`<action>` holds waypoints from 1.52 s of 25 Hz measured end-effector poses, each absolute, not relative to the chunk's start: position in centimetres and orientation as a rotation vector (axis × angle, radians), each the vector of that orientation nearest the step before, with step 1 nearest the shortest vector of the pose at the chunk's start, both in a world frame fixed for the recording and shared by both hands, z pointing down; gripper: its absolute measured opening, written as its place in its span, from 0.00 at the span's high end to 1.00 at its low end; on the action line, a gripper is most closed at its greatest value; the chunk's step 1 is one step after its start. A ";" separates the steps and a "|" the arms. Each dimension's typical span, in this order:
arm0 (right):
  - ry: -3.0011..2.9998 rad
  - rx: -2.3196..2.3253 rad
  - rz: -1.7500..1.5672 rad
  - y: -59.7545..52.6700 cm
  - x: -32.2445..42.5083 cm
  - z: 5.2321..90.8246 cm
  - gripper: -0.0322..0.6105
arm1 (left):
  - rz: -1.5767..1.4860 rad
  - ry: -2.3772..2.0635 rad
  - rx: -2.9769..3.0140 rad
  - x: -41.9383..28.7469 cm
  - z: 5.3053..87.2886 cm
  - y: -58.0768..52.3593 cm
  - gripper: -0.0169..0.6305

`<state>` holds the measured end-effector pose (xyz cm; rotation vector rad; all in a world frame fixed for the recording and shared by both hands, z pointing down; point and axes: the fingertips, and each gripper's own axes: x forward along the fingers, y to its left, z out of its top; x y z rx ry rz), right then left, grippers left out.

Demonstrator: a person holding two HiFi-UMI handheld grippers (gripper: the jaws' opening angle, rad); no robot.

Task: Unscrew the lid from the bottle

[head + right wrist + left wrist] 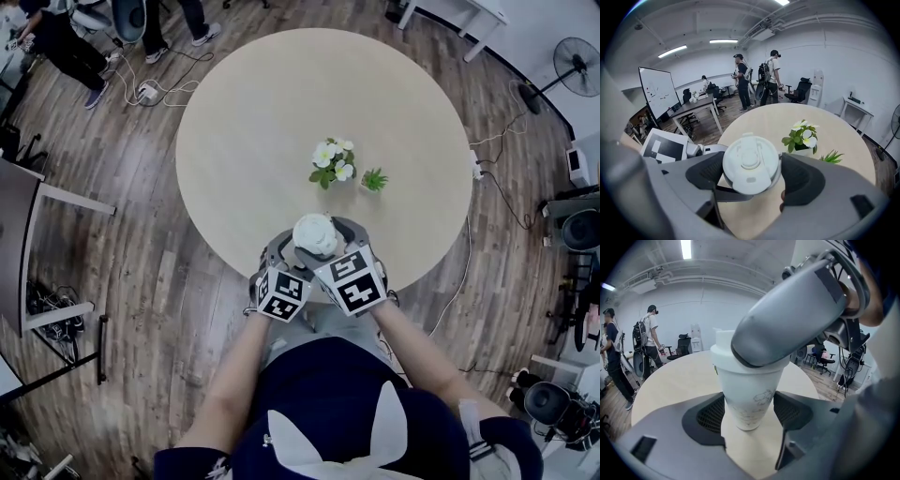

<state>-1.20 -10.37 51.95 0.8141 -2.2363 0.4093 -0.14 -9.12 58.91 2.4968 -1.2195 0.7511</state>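
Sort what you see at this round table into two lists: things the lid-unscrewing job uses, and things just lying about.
In use: bottle; lid; left gripper on the bottle; right gripper on the lid.
Lying about: potted white flowers; small green plant.

bottle: faint print on its wall unreadable; in the head view its body is hidden beneath the lid.
lid: in the left gripper view, largely covered by a jaw of the right gripper.
whiteboard: marks too small to read.
standing person: cut off above the legs by the head view's top edge.
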 end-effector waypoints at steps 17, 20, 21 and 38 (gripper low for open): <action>-2.189 0.349 0.261 -9.5 -1.6 52.3 0.35 | 0.763 -1.198 2.494 -0.2 59.2 -9.0 0.47; -2.168 0.246 0.208 -9.5 -1.6 52.4 0.35 | 0.762 -1.195 2.494 -0.2 59.2 -9.1 0.47; -2.156 0.212 0.192 -9.4 -1.6 52.4 0.35 | 0.762 -1.195 2.494 -0.2 59.1 -9.1 0.47; -1.884 -0.326 -0.179 -8.6 -1.3 52.6 0.35 | 0.775 -1.179 2.494 -0.3 59.2 -8.9 0.47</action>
